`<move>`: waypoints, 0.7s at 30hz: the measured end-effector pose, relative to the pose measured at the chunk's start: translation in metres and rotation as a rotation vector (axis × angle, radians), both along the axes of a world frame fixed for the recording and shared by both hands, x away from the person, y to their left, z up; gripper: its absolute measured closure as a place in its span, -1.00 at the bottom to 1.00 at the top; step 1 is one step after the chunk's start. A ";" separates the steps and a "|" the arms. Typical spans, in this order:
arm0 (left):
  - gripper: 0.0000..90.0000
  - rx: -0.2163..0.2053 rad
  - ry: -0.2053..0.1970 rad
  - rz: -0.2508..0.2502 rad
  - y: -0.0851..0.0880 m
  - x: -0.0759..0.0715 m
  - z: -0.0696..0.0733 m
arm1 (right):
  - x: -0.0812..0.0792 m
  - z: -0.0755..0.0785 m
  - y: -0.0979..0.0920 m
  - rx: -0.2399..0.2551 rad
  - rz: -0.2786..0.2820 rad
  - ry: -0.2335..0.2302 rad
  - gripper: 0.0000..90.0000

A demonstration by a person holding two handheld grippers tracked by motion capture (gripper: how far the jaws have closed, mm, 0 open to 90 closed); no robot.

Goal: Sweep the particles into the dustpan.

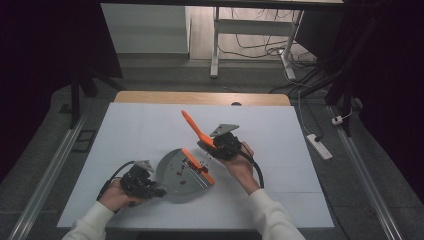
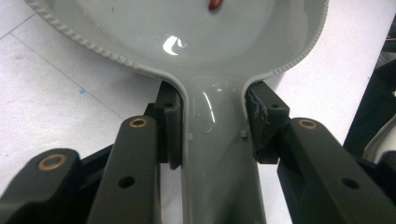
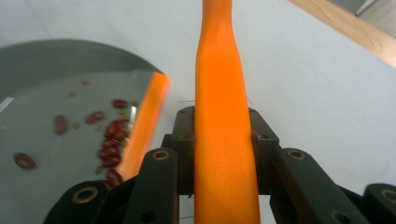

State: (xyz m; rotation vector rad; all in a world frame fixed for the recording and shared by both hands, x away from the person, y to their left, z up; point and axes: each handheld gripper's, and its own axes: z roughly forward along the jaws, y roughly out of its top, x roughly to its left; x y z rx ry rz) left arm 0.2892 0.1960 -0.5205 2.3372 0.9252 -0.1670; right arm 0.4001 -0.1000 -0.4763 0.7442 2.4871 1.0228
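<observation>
A grey dustpan (image 1: 172, 176) with an orange front lip (image 1: 199, 167) lies on the white table cover. Several red beans (image 1: 194, 167) and small green bits sit in it near the lip. My left gripper (image 1: 156, 190) is shut on the pan's grey handle (image 2: 215, 158), with the pan's bowl (image 2: 187, 32) just beyond and one bean (image 2: 215, 4) at its far end. My right gripper (image 1: 208, 145) is shut on an orange brush handle (image 1: 192, 125) that slants up and away beside the lip. In the right gripper view the handle (image 3: 222, 93) runs between the jaws, with beans (image 3: 109, 135) at left.
The white cover (image 1: 150, 125) spans the table; a wooden edge (image 1: 200, 97) shows at the far side. A power strip (image 1: 320, 146) lies on the floor at right. Desk legs (image 1: 216, 45) and cables stand beyond the table.
</observation>
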 end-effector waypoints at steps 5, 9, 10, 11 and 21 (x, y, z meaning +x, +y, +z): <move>0.38 0.001 -0.001 0.000 0.000 0.000 0.000 | 0.008 -0.010 -0.007 -0.031 -0.043 0.002 0.56; 0.38 0.001 0.000 0.000 0.000 0.000 0.000 | 0.016 -0.016 -0.014 -0.047 -0.072 0.005 0.56; 0.38 0.001 -0.001 0.000 0.000 0.000 0.000 | 0.017 -0.017 -0.014 -0.037 -0.072 0.012 0.56; 0.38 0.002 -0.001 0.000 0.000 0.000 0.000 | 0.017 -0.017 -0.014 -0.031 -0.071 0.019 0.56; 0.38 0.002 -0.001 0.000 0.000 0.000 0.000 | 0.006 -0.016 0.003 -0.086 -0.013 0.007 0.56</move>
